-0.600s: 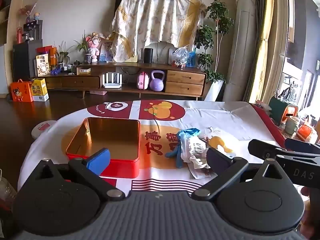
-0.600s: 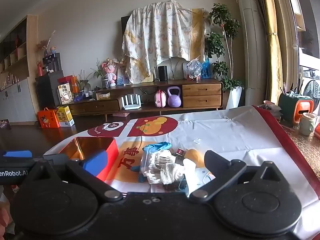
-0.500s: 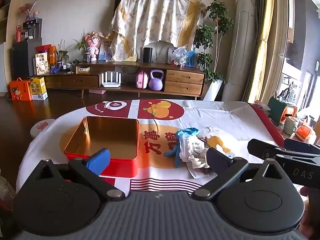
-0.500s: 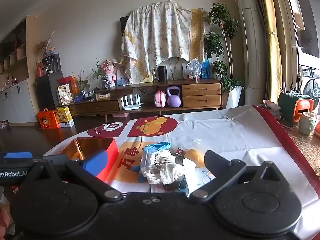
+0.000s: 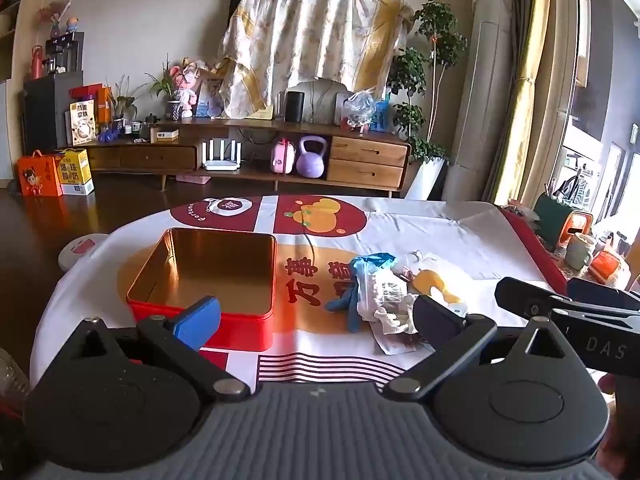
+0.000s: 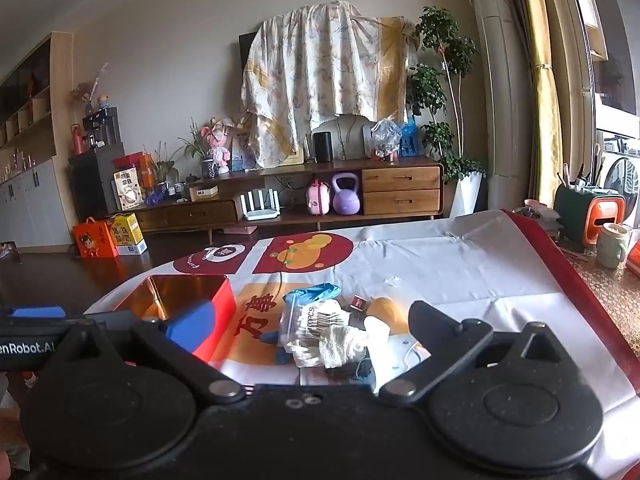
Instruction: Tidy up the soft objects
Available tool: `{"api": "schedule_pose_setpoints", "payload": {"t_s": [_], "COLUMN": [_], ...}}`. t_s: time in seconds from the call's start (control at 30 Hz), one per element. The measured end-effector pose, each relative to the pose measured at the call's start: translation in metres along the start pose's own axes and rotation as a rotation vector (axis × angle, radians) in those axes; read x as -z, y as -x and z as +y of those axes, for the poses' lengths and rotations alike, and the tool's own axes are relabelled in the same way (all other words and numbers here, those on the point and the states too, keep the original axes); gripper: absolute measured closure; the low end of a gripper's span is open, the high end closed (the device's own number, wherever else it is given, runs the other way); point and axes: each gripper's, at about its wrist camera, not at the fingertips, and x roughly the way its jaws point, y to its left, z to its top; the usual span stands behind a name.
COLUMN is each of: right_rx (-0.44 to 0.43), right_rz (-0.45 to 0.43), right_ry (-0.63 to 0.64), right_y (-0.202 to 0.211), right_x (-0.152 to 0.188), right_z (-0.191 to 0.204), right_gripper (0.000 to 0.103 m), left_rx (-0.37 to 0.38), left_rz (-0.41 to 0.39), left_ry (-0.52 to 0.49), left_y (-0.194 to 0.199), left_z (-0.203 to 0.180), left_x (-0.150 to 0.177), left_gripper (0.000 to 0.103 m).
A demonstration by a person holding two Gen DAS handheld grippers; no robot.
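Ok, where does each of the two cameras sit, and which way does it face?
Left wrist: on the left gripper, facing across the table at the red tin and pile of soft items; its own open fingers and the right gripper show.
Right wrist: on the right gripper, facing the same pile; its open fingers show.
Shared: tin, pile, TV cabinet.

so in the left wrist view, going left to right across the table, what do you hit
red tin → blue glove → clear bag of white cotton items → yellow soft toy → the right gripper coming in at the edge
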Motion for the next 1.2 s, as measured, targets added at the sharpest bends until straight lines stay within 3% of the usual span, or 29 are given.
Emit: {"api": "schedule_pose_setpoints", "payload": {"t_s": [1.2], "right_rx": [-0.001], "right_rz": [-0.001], "right_ry": [-0.005], "right_y": [0.005], "right_x": [0.001], "right_z": [0.001], "right_gripper": [0.0], "left_rx": [0.0], "left_rz": [-0.005], "left_ry": [0.025], "left_y": [0.017], "left_z": [0.002], "left_x": [-0.001], "left_gripper": [0.0]}}
